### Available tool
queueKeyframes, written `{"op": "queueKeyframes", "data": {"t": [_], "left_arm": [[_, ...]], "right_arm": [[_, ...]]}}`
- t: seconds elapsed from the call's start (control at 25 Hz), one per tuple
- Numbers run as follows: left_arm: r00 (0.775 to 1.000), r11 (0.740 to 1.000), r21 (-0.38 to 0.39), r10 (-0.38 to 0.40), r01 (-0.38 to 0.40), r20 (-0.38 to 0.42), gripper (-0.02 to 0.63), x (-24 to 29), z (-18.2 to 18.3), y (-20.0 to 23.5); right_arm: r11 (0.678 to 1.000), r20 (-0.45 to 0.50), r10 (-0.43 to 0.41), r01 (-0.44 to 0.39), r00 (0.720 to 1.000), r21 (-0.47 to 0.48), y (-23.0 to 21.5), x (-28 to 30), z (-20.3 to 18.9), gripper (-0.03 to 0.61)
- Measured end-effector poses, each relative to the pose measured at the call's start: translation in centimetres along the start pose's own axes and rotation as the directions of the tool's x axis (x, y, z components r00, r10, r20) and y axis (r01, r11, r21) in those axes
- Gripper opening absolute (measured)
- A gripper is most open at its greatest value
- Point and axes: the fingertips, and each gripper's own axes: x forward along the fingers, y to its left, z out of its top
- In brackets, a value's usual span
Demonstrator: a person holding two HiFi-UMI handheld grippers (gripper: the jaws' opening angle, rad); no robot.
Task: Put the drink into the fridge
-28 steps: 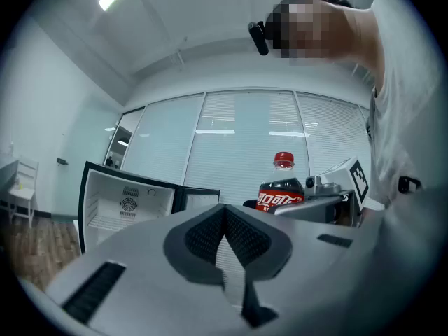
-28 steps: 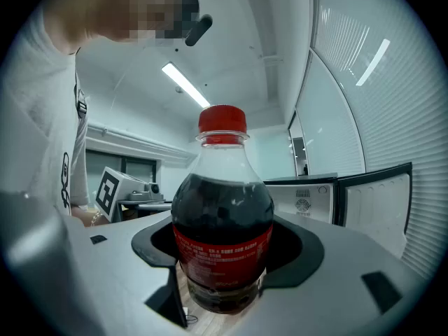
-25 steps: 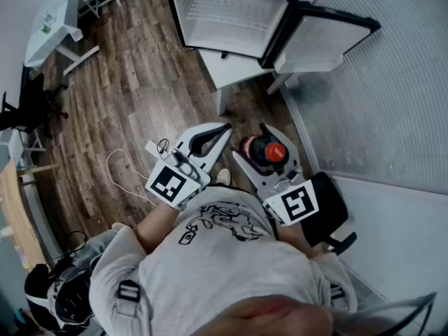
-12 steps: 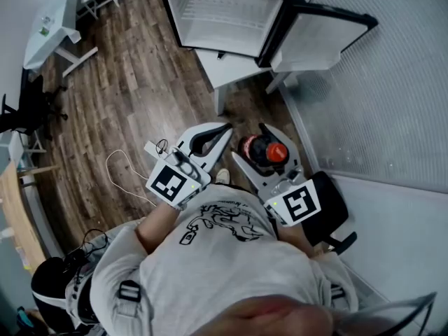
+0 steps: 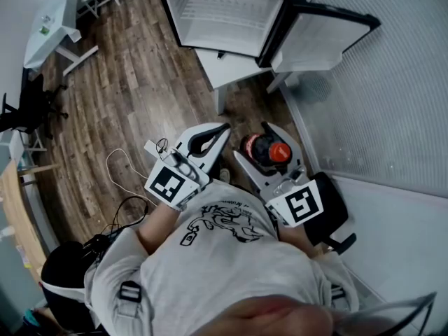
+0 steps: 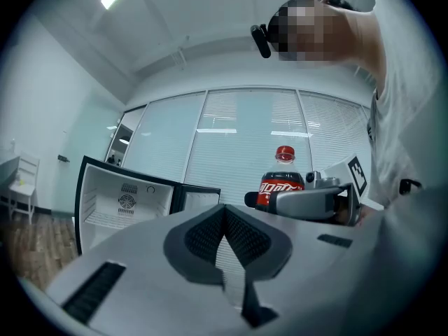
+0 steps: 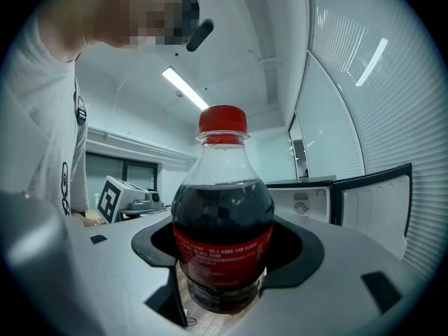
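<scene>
The drink is a cola bottle (image 5: 268, 150) with a red cap and red label. My right gripper (image 5: 255, 144) is shut on it and holds it upright at chest height. In the right gripper view the bottle (image 7: 222, 236) fills the gap between the dark pads (image 7: 297, 247). My left gripper (image 5: 220, 131) is shut on nothing, just left of the bottle; its jaws meet in the left gripper view (image 6: 225, 213), where the bottle (image 6: 281, 181) shows beyond them. The small black fridge (image 5: 224, 16) stands ahead with its door (image 5: 322, 39) swung open to the right and its white inside bare.
The fridge rests on a low white stand (image 5: 234, 70) on the wood floor. A glass wall with blinds (image 5: 392, 82) runs along the right. A white cable (image 5: 122, 170) lies on the floor at left, a white desk (image 5: 49, 19) stands far left, and a black chair (image 5: 334, 212) is behind my right arm.
Both grippers and the bottle have stayed almost still. A dark bag at the lower left of the head view has shifted to the right.
</scene>
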Motion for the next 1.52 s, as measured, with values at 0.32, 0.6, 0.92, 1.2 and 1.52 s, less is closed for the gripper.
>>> {"op": "queueKeyframes", "data": {"t": [0.32, 0.6, 0.92, 1.2, 1.52], "left_arm": [[1.0, 1.0, -0.001, -0.003, 0.003, 0.015, 0.002, 1.7, 0.2, 2.6], [1.0, 1.0, -0.006, -0.029, 0.029, -0.001, 0.002, 3.7, 0.5, 5.6], [0.998, 0.998, -0.015, -0.063, 0.063, -0.001, 0.002, 5.4, 1.8, 10.4], [0.997, 0.997, -0.027, -0.07, 0.07, -0.01, 0.002, 5.8, 2.8, 15.5], [0.997, 0.996, -0.045, -0.082, 0.082, -0.01, 0.002, 6.2, 3.3, 20.6]], "right_arm": [[1.0, -0.004, 0.003, -0.003, 1.0, 0.018, -1.8, 2.2, -0.3, 0.324], [1.0, -0.006, -0.009, 0.01, 1.0, 0.013, -4.1, 5.2, 0.1, 0.324], [1.0, -0.01, -0.027, 0.027, 1.0, 0.009, -6.3, 10.2, 0.9, 0.324], [1.0, -0.022, -0.023, 0.023, 0.999, 0.002, -7.5, 15.4, 1.4, 0.324], [1.0, -0.041, -0.029, 0.029, 0.999, -0.001, -8.5, 20.6, 1.4, 0.324]]}}
